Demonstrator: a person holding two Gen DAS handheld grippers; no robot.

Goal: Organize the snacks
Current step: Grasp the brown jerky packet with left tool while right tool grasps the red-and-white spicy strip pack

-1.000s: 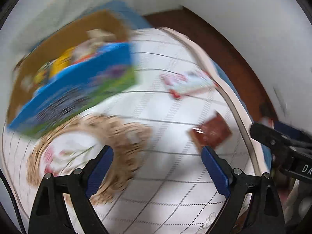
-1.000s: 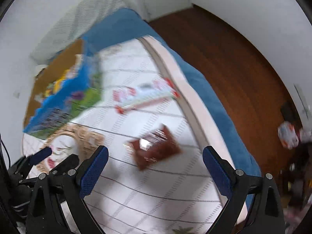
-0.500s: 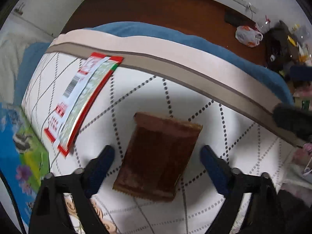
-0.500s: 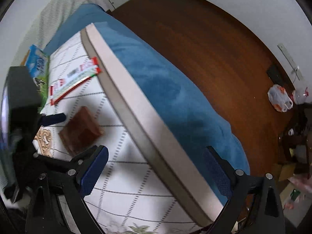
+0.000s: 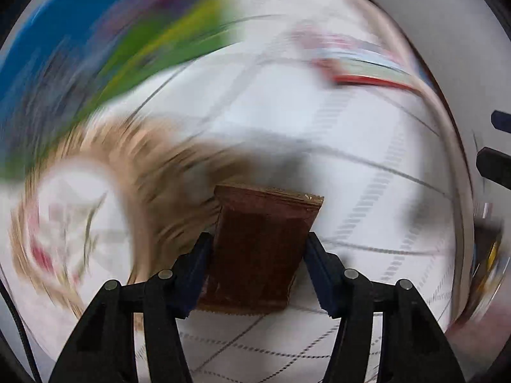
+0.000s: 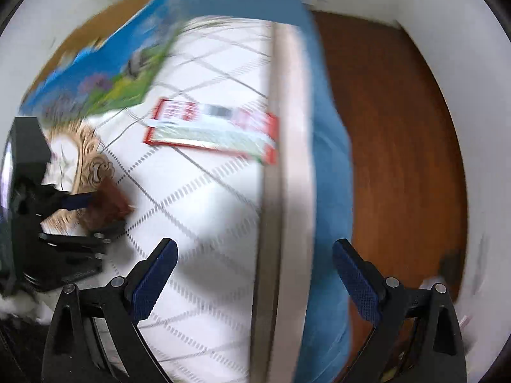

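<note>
Two views look down from handheld grippers onto a white quilted mattress [image 6: 204, 204] with a dotted diamond pattern, and both are blurred by motion. In the left wrist view, the left gripper [image 5: 258, 255] points down at a brown snack packet [image 5: 258, 249] that lies between its two blue-padded fingers [image 5: 198, 268]. The jaws are closing, and both pads appear to press against the packet's long sides, with its crimped far end reaching beyond the fingertips. The packet lies on the mattress beside a tan ornamental print [image 5: 153, 175] on the fabric. Farther away a flat red, white and green packet [image 5: 361, 67] lies near the mattress edge, and a blue and green box [image 5: 95, 51] shows only as a streak at the upper left. In the right wrist view, the right gripper [image 6: 254, 274] hangs with its blue-padded fingers [image 6: 153, 281] spread wide and nothing between them, over the pale piped edge of the mattress. A blue sheet [image 6: 329, 172] hangs down the side of the bed, and a brown wooden floor [image 6: 399, 146] lies beyond it. At the left of this view the left gripper [image 6: 95, 214] is seen on the brown snack packet [image 6: 108, 204], well apart from the red, white and green packet [image 6: 214, 131] and the blue and green box [image 6: 105, 73] past it.
</note>
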